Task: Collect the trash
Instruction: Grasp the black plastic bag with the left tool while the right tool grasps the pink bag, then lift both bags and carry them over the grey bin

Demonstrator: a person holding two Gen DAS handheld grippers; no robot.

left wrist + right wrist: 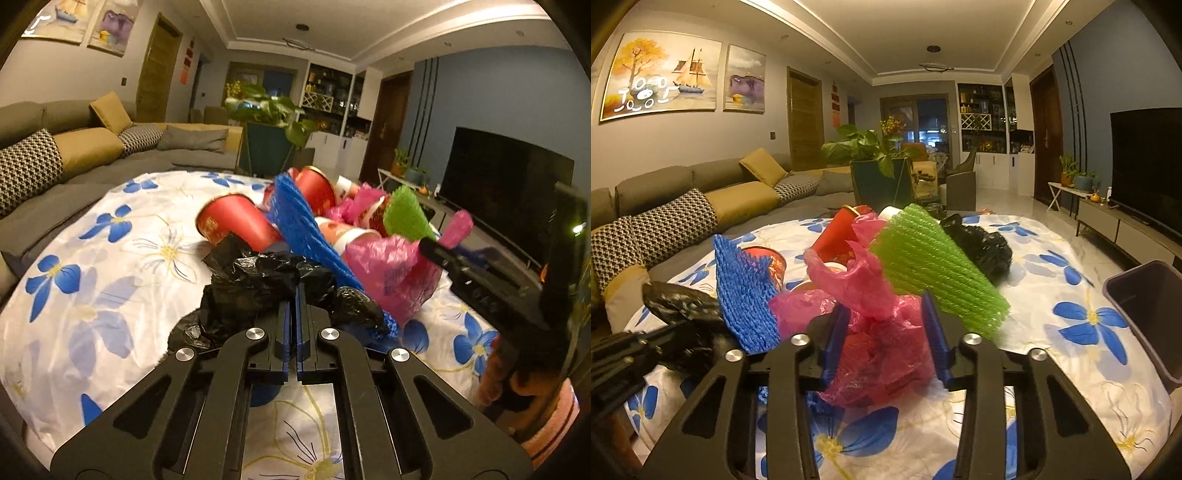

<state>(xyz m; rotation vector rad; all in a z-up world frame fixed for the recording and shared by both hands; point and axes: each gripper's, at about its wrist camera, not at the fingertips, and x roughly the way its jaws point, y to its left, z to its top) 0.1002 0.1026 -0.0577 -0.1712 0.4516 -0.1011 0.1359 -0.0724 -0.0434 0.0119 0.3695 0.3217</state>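
A pile of trash lies on the flower-print tablecloth. It holds red paper cups, a blue foam net, a green foam net and a pink plastic bag. My left gripper is shut on a crumpled black plastic bag at the pile's near side. The right gripper is open, and the pink plastic bag bulges between its blue fingers. In the right wrist view the left gripper shows at the left edge with the black bag.
A dark bin stands at the table's right edge. A second black bag lies behind the green net. Beyond the table are a sofa, a potted plant and a TV on a low cabinet.
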